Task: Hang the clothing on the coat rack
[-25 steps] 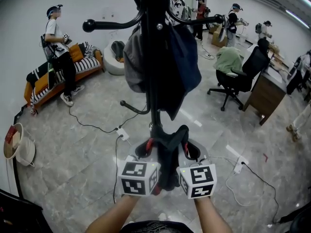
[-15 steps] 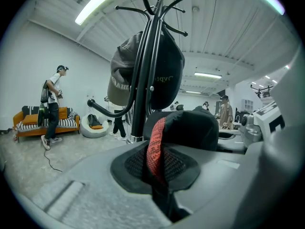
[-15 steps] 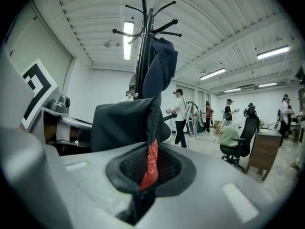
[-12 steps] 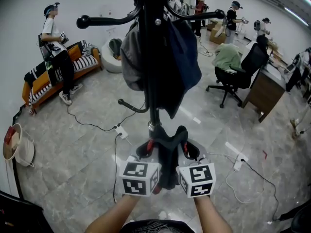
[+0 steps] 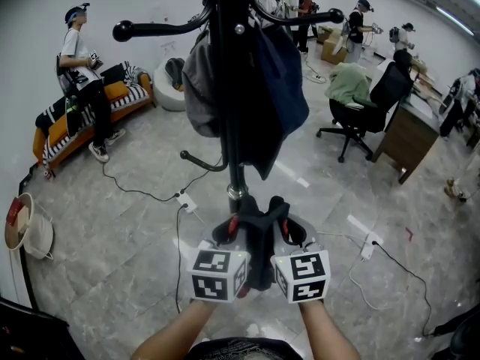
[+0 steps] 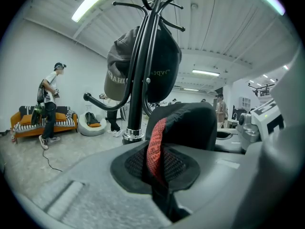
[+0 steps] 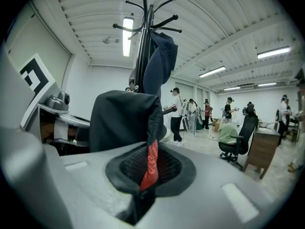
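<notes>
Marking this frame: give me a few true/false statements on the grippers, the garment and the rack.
1. Both the left gripper and the right gripper are shut on the black garment. True.
2. The coat rack has nothing on it. False: a grey cap and a navy garment hang there.
3. The black garment hangs from a hook. False: it is held low, in front of the rack's pole.
4. Someone sits in the office chair. True.

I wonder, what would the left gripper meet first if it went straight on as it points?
Most likely the coat rack pole, just beyond the black garment clamped in the left gripper, though depth is hard to judge.
</notes>
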